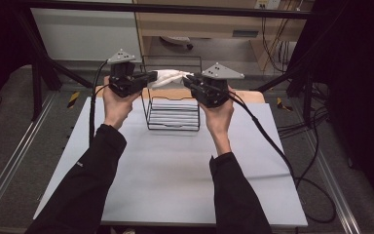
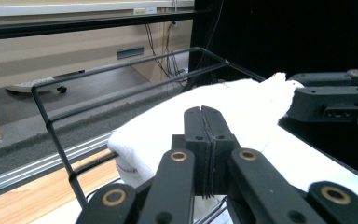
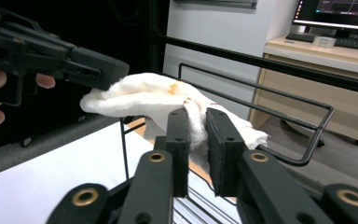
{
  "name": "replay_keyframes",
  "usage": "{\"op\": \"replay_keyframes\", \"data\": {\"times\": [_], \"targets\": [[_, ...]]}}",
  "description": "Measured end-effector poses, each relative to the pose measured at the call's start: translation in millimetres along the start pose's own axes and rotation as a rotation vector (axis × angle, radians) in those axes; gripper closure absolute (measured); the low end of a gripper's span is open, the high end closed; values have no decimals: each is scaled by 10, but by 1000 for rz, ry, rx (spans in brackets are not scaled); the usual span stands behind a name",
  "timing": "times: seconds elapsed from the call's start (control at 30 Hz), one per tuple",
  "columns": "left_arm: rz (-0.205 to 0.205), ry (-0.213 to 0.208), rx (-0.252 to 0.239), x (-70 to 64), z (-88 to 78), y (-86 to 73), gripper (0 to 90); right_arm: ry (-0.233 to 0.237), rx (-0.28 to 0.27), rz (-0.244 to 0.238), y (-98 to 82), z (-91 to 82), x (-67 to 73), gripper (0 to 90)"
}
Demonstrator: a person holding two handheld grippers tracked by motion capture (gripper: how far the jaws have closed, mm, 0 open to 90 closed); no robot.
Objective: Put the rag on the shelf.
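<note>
A white cloth [image 1: 169,76] hangs stretched between the 2 grippers, above the black wire rack [image 1: 171,113] at the far side of the worktop [image 1: 175,170]. The left gripper [image 1: 151,77] has its jaws pressed tight on 1 end. The right gripper [image 1: 187,81] pinches the other end, jaws narrow.

The towel [image 1: 168,76] hangs over the wire rack [image 1: 171,117] (at the table's [image 1: 175,185] far edge) — a gripper on either side.
</note>
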State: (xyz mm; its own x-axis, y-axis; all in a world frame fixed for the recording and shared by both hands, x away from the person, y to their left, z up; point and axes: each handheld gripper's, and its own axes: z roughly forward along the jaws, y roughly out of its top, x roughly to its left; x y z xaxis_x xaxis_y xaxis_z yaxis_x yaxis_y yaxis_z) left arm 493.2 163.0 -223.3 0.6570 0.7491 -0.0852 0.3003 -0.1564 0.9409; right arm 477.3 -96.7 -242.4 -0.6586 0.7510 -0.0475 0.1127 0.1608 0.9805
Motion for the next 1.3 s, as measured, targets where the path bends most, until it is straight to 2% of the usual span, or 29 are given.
{"op": "replay_keyframes", "data": {"times": [0.37,0.53,0.63,0.73,0.9,1.07,1.3], "targets": [[-4,-2,22,16,52,-108,895,19,0,-5,9,-53,-1,681],[1,1,33,22,81,-145,896,28,-11,-2,18,-68,2,667],[7,8,41,26,102,-177,896,39,-9,13,19,-58,1,704],[9,11,48,33,116,-203,896,52,-3,23,11,-40,7,781],[8,13,54,46,141,-250,896,63,34,32,-35,28,31,847],[6,17,61,64,159,-286,896,57,75,37,-84,79,31,829],[8,16,69,68,186,-309,894,34,122,46,-167,179,-18,852]]}}
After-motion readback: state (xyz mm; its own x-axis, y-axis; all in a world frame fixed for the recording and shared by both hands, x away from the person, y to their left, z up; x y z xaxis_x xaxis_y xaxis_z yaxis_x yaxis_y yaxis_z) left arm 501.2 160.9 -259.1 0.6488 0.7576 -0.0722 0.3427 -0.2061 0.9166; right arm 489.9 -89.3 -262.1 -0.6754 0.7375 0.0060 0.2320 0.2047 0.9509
